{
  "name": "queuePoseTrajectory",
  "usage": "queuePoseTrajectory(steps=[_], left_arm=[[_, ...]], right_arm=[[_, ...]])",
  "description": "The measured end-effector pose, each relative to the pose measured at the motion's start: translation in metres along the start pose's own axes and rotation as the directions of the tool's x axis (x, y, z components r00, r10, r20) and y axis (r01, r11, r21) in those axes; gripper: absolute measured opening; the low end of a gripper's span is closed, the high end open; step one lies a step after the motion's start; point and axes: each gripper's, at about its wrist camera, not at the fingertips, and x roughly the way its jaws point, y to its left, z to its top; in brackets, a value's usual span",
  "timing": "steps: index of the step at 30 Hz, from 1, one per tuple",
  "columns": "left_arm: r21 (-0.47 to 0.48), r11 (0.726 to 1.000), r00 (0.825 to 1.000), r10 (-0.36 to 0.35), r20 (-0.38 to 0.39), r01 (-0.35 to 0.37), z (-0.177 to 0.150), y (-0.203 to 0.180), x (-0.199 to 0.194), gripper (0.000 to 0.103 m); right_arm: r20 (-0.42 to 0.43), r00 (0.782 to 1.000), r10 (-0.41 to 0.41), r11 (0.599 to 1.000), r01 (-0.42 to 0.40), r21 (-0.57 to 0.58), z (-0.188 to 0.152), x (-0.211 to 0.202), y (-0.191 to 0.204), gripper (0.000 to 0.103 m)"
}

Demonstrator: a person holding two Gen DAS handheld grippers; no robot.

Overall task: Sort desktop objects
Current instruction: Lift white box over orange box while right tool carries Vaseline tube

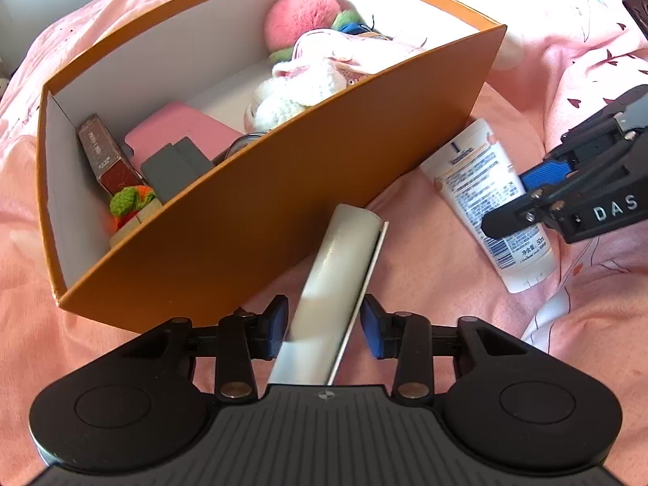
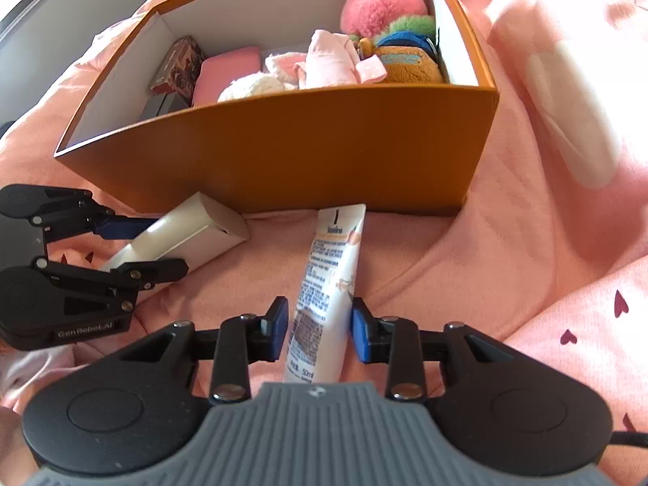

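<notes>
Cream tube (image 2: pixel 324 295): it lies on the pink bedspread (image 2: pixel 506 283) just in front of the orange box (image 2: pixel 324 150), label side up, and I have my right gripper (image 2: pixel 320 330) clenched across its lower part.
Tube axis: its long axis runs straight ahead along my right fingers; the flat crimped end points at the box wall and nearly touches it, and the other end passes under my gripper out of sight, so I cannot see the cap from here.
Why I hold it so: gripping across the narrow width near one end should let me lift it as it lies and carry it over the box wall, I judge.
White case (image 1: pixel 336 295): a long pale box with a thin flap along one edge, between the blue pads of my left gripper (image 1: pixel 326 330). The left pad looks to touch it; a sliver of gap shows at the right pad, so I cannot tell whether the grip is firm.
Case axis: it slants up and away from my left gripper, its far end close against the orange wall.
Orange box: open-topped, already holding a pink plush ball (image 1: pixel 299 20), white fluffy toys (image 1: pixel 291 97), a pink pad (image 1: pixel 182 133), a grey block (image 1: pixel 174 168) and a brown carton (image 1: pixel 107 154).
Placement, as I judge: both loose items sit beside the box because they are next to go in.
</notes>
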Motion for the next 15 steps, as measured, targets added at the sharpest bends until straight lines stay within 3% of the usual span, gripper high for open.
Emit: queuePoseTrajectory(steps=[3,7,15], left_arm=[[-0.004,1.0,1.0,0.001,0.006,-0.001,-0.003,-0.002,-0.006,0.043],[-0.039,0.999,1.0,-0.005,0.022,0.006,-0.005,0.0,-0.015,0.041],[-0.165,0.98,0.99,-0.095,0.103,0.111,-0.008,0.015,-0.053,0.037]], right_arm=[[0.004,1.0,0.001,1.0,-0.001,-0.013,0.002,0.001,0.004,0.023],[0.019,1.0,0.007,0.999,-0.007,-0.042,0.001,-0.006,0.01,0.021],[0.116,0.992,0.04,0.993,-0.027,-0.114,-0.002,-0.046,0.029,0.019]])
